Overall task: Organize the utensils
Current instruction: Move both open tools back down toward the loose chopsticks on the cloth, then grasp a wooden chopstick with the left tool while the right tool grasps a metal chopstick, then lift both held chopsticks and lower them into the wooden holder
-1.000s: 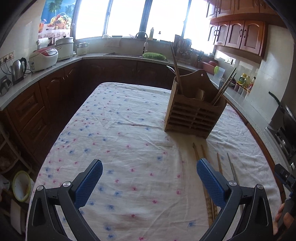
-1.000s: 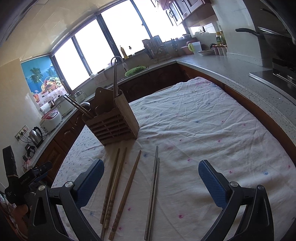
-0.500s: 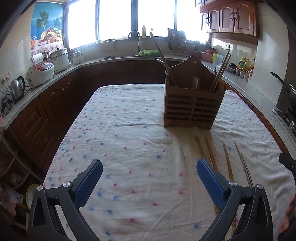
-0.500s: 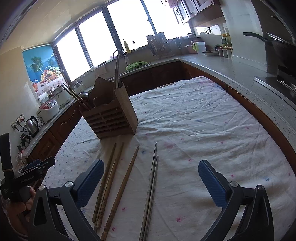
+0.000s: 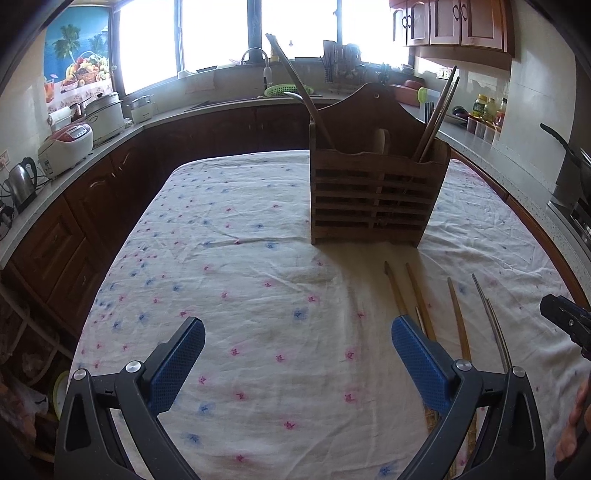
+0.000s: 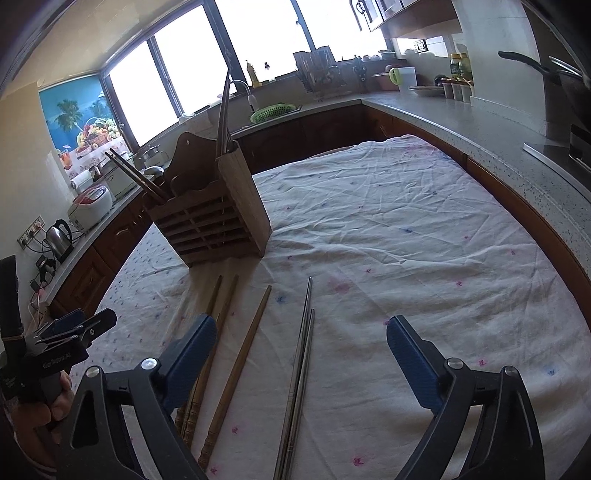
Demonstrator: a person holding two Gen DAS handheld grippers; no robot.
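Floral tablecloth (image 5: 258, 258) ringed by kitchen counters (image 6: 480, 122); both grippers' fingers (image 5: 177, 354) spread apart

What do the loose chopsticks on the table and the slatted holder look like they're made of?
The pair of thin chopsticks looks like metal, probably steel: grey with a slight sheen. The brown chopsticks beside them look like wood or bamboo, matte, with ridged handle ends. The holder looks like stained wood: brown slats with visible grain.

White tablecloth (image 5: 258, 295), pink-blue floral specks

Home kitchen: sink faucet (image 5: 255, 55), rice cooker (image 5: 66, 147), cabinets (image 5: 458, 22).
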